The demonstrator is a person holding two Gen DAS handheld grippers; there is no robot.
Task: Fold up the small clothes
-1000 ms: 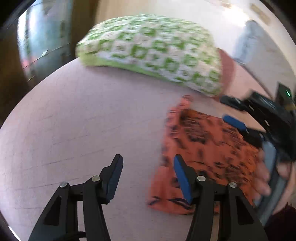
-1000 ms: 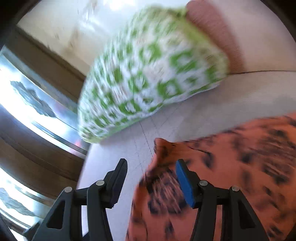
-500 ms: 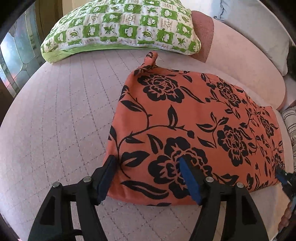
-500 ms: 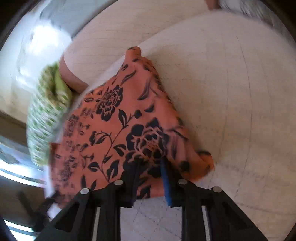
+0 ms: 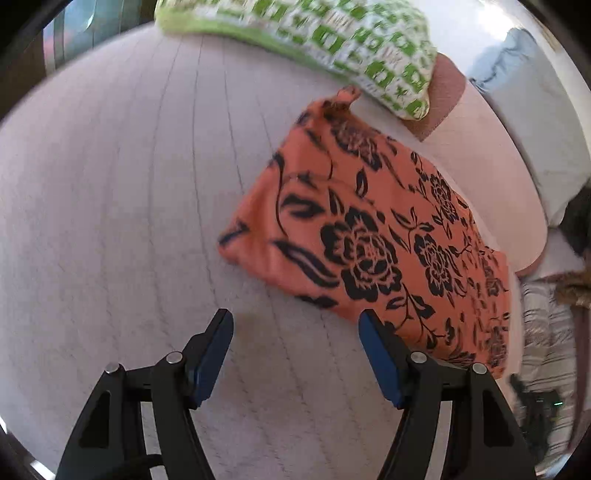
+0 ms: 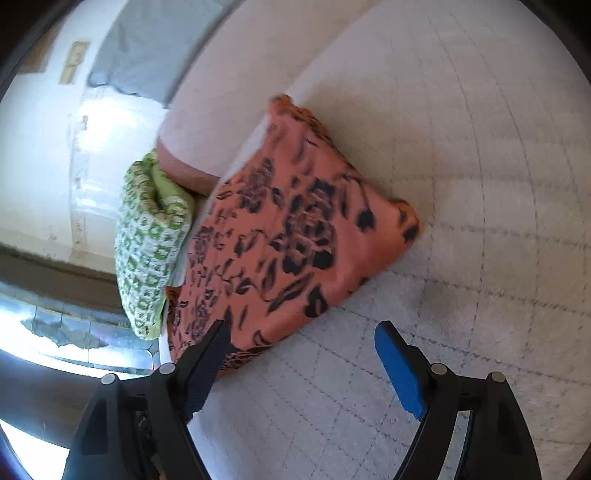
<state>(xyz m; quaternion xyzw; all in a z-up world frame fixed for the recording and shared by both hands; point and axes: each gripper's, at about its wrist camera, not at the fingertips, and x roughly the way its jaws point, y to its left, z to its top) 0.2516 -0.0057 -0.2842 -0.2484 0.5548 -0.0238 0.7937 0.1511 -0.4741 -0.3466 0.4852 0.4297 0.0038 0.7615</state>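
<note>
An orange cloth with a black flower print (image 5: 373,240) lies folded flat on the pale quilted bed cover (image 5: 129,221). It also shows in the right wrist view (image 6: 295,236). My left gripper (image 5: 295,343) is open and empty, hovering just short of the cloth's near edge. My right gripper (image 6: 303,350) is open and empty too, just off the cloth's near edge, with its left finger over the cloth's corner.
A green and white checked pillow (image 5: 332,33) lies at the head of the bed, right behind the cloth; it also shows in the right wrist view (image 6: 147,251). A pink bolster (image 5: 491,155) runs along the far side. Striped fabric (image 5: 546,350) lies at the right edge.
My right gripper has let go of the cloth and opened wide. Both grippers have drawn back from the cloth, which now lies flat.
</note>
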